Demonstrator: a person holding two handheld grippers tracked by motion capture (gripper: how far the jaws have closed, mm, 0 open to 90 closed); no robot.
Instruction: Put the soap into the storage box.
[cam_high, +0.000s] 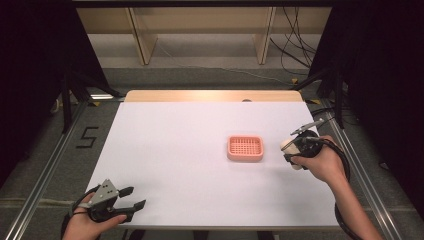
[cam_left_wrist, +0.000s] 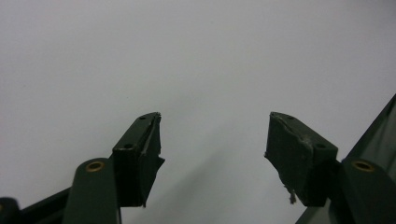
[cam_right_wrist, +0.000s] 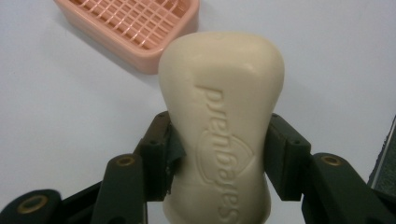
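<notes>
A cream bar of soap (cam_right_wrist: 223, 121) with embossed lettering is clamped at its waist by my right gripper (cam_right_wrist: 219, 156), which is shut on it. In the high view the soap (cam_high: 286, 145) and right gripper (cam_high: 295, 147) hover just right of a pink soap dish (cam_high: 245, 148) with a grid insert. The dish (cam_right_wrist: 135, 25) lies beyond the soap in the right gripper view. My left gripper (cam_high: 134, 198) rests near the table's front left corner, open, with nothing between its pads (cam_left_wrist: 144, 154).
The white table top (cam_high: 175, 150) has a wooden strip along its far edge. Metal rails run along both sides of the table. Wooden shelving legs and cables stand on the floor behind.
</notes>
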